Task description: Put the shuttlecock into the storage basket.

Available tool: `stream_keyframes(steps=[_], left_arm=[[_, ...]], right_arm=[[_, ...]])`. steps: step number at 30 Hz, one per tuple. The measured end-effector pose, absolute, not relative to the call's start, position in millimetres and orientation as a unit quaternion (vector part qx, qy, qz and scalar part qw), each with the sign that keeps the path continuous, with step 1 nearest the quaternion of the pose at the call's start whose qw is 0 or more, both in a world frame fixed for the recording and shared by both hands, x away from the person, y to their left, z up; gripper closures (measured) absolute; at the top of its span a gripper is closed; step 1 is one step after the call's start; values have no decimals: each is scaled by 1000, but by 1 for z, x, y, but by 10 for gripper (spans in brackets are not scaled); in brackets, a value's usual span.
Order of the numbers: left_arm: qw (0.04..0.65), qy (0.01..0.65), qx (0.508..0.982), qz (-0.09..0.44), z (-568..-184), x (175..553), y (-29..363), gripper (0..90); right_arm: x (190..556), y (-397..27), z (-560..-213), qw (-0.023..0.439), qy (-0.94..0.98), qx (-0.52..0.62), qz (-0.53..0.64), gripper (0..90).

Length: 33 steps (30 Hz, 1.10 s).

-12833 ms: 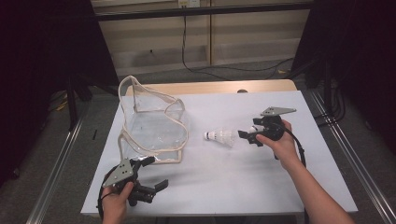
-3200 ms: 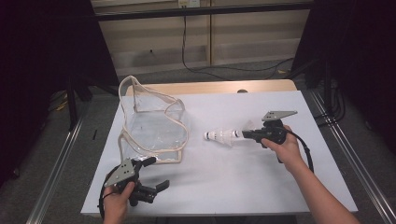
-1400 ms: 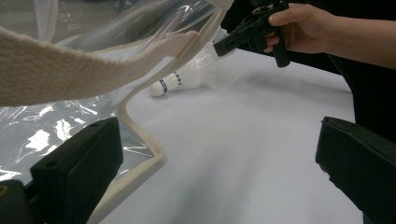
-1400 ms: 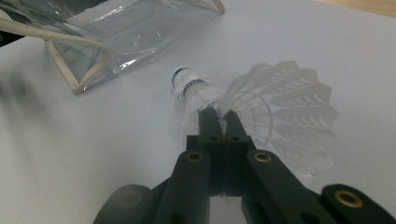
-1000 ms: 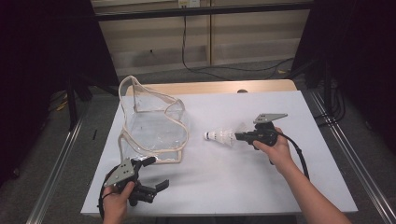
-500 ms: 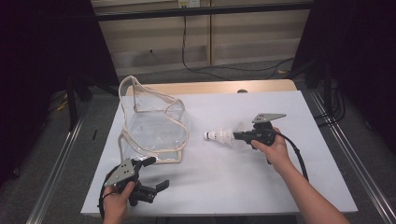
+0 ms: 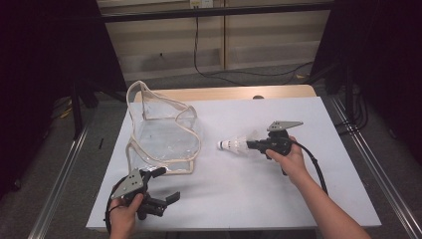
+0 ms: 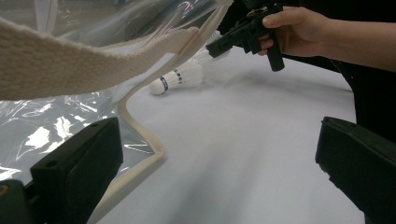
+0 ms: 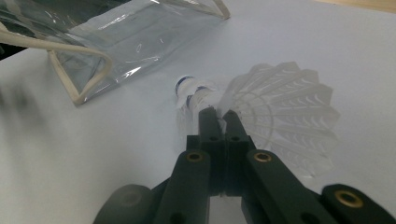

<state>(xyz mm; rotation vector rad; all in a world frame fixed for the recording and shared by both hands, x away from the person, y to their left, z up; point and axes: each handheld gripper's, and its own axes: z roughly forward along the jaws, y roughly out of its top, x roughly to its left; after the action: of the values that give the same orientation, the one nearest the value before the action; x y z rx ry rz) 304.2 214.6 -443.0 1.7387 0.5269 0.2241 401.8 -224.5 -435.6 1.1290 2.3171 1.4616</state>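
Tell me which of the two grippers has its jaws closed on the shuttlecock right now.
The right gripper: its jaws pinch the feather skirt of the shuttlecock. The left gripper stands open near the table's front edge, holding nothing.

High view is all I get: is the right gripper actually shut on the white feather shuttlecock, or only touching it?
Observer: Shut on it. In the right gripper view the right gripper has its jaws closed together, pinching the white feather shuttlecock at the narrow end of its skirt.
Operator: Any marking on the cork?
Observer: Blue bands ring the white cork.
Operator: Left gripper busy?
Observer: No. In the left gripper view the left gripper stands wide open with nothing between its jaws, and the cream woven trim of the clear plastic bag lies beside one jaw.
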Motion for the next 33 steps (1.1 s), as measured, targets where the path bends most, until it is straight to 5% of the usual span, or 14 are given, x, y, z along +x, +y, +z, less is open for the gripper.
stream_keyframes(steps=[33], left_arm=[[610,230,753,97,-443,304,215,9]], right_arm=[[403,-220,-442,81,787,377,482,898]])
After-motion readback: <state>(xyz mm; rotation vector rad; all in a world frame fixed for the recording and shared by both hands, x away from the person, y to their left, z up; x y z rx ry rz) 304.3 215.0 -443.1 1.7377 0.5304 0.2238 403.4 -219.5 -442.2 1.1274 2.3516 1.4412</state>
